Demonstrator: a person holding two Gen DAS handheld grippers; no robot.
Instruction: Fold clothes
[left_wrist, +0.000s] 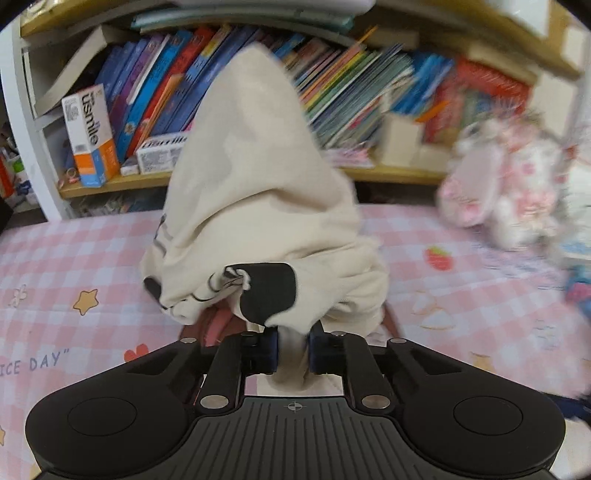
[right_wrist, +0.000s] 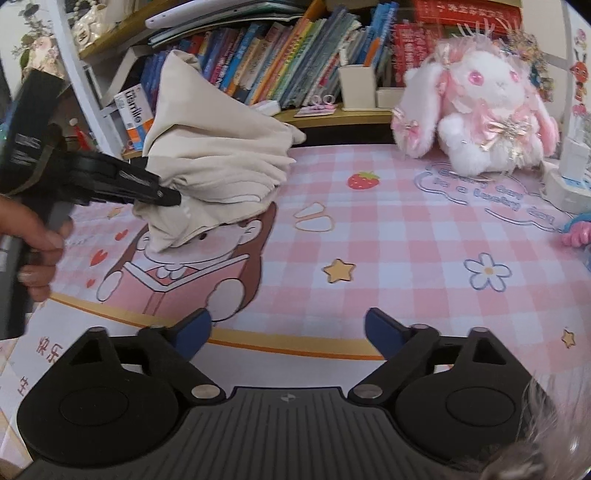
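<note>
The left wrist view looks straight into the cream garment (left_wrist: 258, 206), which fills the centre of the frame and hides the table (left_wrist: 74, 258) behind it; the left hand-held gripper (left_wrist: 293, 349) has its blue pads pressed onto a bunch of the cloth at the lower centre. A black patch and dark printed lines show on the crumpled lower folds, details the other view does not give. The right wrist view shows the whole scene from the side: the garment (right_wrist: 218, 162) is in the upper left of the frame, lifted into a peaked, draped heap with its lowest folds touching the pink checked table (right_wrist: 388, 236), the left hand-held gripper (right_wrist: 173, 197) pinching it from the left, and a hand (right_wrist: 35, 247) on its handle. The right hand-held gripper (right_wrist: 288, 328) is spread wide and empty at the lower centre, well apart from the garment. A plush rabbit (right_wrist: 480, 110) sits at the upper right, before the bookshelf (right_wrist: 277, 55).
</note>
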